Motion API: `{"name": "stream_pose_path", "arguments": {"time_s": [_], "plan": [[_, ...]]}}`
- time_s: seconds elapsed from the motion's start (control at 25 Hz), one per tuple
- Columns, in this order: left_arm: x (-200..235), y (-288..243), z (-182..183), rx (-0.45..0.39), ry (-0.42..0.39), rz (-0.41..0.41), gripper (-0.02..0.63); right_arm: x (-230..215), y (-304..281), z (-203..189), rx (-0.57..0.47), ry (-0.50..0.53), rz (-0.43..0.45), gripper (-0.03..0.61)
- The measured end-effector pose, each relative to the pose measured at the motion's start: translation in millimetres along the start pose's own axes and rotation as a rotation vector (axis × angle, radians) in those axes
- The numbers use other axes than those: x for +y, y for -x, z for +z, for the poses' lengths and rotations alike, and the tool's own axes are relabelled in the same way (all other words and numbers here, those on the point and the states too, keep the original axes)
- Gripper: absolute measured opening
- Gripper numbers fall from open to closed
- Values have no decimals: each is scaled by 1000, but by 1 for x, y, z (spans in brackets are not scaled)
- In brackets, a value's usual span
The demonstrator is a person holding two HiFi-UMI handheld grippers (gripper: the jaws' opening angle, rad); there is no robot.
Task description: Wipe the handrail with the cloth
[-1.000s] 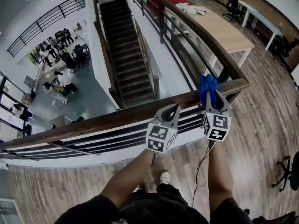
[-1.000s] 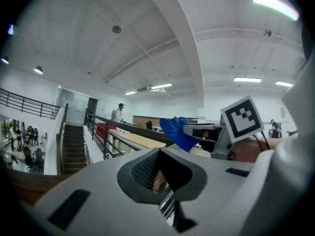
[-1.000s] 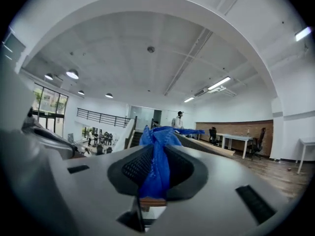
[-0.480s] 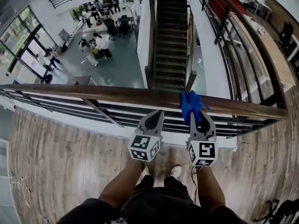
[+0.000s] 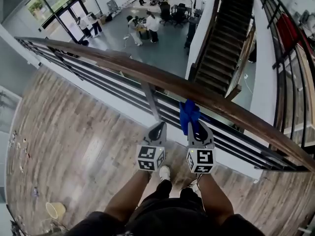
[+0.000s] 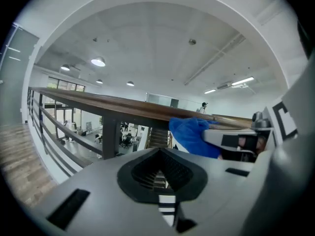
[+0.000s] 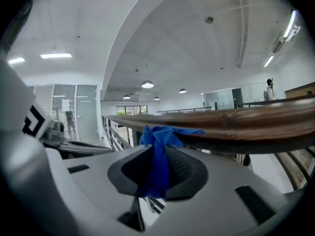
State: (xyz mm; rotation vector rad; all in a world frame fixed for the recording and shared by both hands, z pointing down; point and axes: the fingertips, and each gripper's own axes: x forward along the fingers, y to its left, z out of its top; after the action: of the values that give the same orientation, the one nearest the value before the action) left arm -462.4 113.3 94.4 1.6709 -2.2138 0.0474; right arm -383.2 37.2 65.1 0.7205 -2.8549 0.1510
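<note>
My right gripper [image 5: 193,125] clamps a bunched blue fabric cloth [image 5: 188,113] touching the brown wooden handrail [image 5: 147,75]. Left gripper [image 5: 158,130] closed, empty.

Between the jaws of the right gripper [image 7: 157,173] the cloth [image 7: 158,136] has its lower end buried — right of it, the handrail [image 5: 147,74] leaves the frame.

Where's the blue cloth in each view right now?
Head view: blue cloth at centre, held by the right gripper at the handrail.
Left gripper view: blue cloth right of centre, at the rail.
Right gripper view: blue cloth at centre, between the jaws.
Shared landmark: the wooden handrail.
</note>
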Motion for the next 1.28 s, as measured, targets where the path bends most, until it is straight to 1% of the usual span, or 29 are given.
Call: {"name": "stream_pose_path", "arguments": {"time_s": [0.08, 0.2, 0.36, 0.48, 0.6, 0.72, 0.84, 0.96, 1.08, 1.28], "plan": [[38, 5, -2, 3, 4, 35, 5, 24, -39, -13, 28, -1, 13, 81], [75, 10, -8, 9, 7, 63, 5, 43, -89, -27, 40, 6, -6, 81], [108, 6, -18, 20, 18, 72, 5, 57, -154, -41, 74, -19, -21, 81], [131, 2, -20, 24, 36, 92, 5, 72, -202, -51, 116, -5, -27, 81], [147, 4, -24, 22, 45, 109, 5, 82, -233, -65, 156, 16, -41, 81], [161, 11, -29, 19, 39, 129, 5, 88, -251, -85, 201, 31, -55, 80], [172, 21, -35, 23, 41, 155, 5, 87, -255, -104, 257, 21, -84, 78], [175, 28, -42, 33, 45, 169, 5, 86, -256, -108, 267, 21, -88, 77], [169, 30, -49, 44, 48, 170, 5, 83, -255, -107, 268, 22, -86, 77], [143, 27, -57, 55, 49, 145, 5, 62, -236, -113, 279, 21, -117, 75]]}}
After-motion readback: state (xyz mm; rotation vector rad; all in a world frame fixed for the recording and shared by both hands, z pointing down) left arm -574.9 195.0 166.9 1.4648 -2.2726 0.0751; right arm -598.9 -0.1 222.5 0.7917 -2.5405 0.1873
